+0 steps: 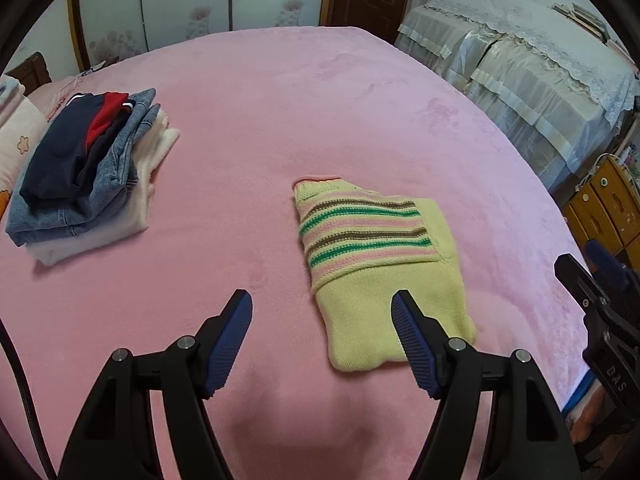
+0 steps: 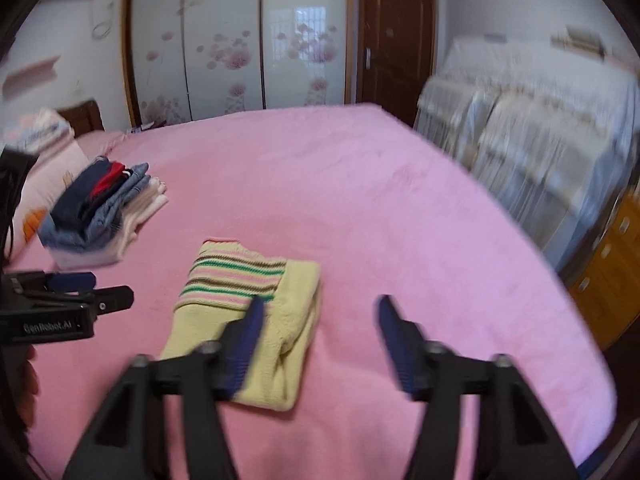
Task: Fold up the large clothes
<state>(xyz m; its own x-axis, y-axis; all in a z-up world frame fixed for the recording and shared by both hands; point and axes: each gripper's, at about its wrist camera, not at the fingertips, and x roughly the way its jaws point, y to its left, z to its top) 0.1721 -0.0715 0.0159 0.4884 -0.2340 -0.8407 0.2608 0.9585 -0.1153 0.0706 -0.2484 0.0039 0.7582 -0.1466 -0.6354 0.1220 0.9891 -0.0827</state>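
A pink blanket [image 1: 320, 120] spreads beneath and ahead of the fingers. Beyond them stand a floral wardrobe [image 2: 236, 40] and a brown door [image 2: 394, 44]. Right of the fingers sits lace-covered furniture [image 1: 520, 72], with an orange cabinet [image 1: 608, 204] nearer. A cartoon pillow [image 1: 16, 144] lies far left.

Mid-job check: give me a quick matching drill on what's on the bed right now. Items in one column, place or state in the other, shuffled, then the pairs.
Things:
1. striped yellow sweater
2. stack of folded clothes
3. left gripper
4. pillow

Place or state:
A. open, holding nothing
B. folded, alone mid-bed
C. at the bed's far left edge, behind the stack
D. piled, jeans under dark garments

Pairs: 1-B, 2-D, 3-A, 4-C
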